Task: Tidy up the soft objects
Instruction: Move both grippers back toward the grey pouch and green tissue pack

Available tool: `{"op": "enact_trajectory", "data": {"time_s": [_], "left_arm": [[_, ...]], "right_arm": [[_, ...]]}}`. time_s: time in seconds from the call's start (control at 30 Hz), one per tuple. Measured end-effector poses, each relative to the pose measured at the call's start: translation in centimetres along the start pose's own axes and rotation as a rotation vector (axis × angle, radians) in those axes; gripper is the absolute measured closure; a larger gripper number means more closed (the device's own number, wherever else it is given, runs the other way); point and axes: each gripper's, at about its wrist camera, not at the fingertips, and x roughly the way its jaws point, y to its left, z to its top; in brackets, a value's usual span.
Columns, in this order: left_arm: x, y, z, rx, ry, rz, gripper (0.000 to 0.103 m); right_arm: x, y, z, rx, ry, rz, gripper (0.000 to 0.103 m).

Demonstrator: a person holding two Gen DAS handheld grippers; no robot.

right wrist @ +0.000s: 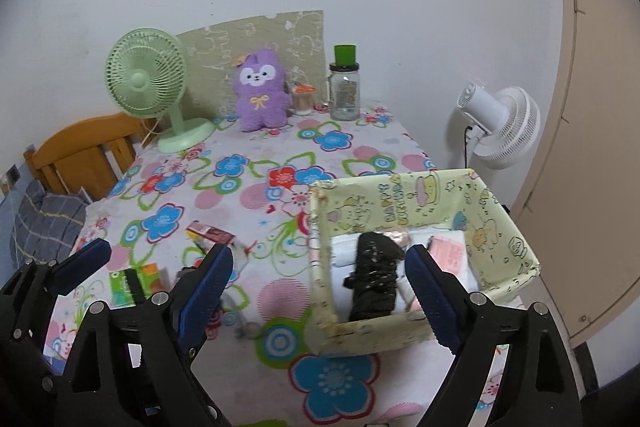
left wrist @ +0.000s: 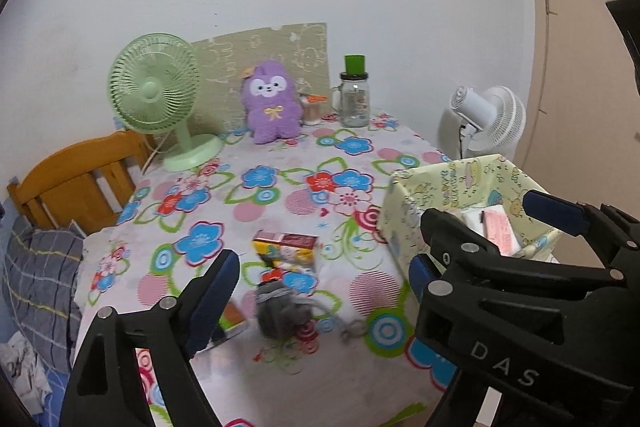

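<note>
Blue pads on both grippers, and both sets of jaws are spread wide with nothing pinched. The right gripper (right wrist: pixel 320 283) sits over the near wall of the pale yellow fabric box (right wrist: pixel 500 223), which stands at the table's right edge; a rolled black soft item (right wrist: pixel 374 275) lies inside on some white stuff, next to a pink packet (right wrist: pixel 452 251). The left gripper (left wrist: pixel 324 279) is out over the floral tablecloth (left wrist: pixel 280 187), with a small grey soft thing (left wrist: pixel 280 311) lying between its fingers, untouched, and a colourful carton (left wrist: pixel 286 247) just behind it. Further back: purple plush (left wrist: pixel 272 103), green fan (left wrist: pixel 156 95), glass jar (left wrist: pixel 355 99). White fan (right wrist: pixel 500 123) off the right side.
</note>
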Motion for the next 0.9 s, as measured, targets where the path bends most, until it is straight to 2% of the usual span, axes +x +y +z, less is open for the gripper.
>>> {"op": "enact_trajectory", "data": {"time_s": [0.17,0.33,0.7,0.9], "left_arm": [[-0.4,1.4,-0.8,-0.021,-0.005,0.008,0.013],[-0.7,2.8,-1.7,-0.029,-0.005,-0.02,0.012],[-0.1,5.6,-3.7,-0.067,0.015,0.054,0.012],[1.1,6.9,-4.5,-0.079,0.043,0.076,0.012]], "right_arm": [[-0.5,1.7,-0.4,-0.029,-0.017,0.005,0.013],[-0.7,3.7,-1.0,-0.069,-0.049,0.041,0.01],[-0.1,7.7,-2.2,-0.159,-0.086,0.091,0.01],[1.5,9.1,-2.7,-0.173,-0.057,0.125,0.01]]}}
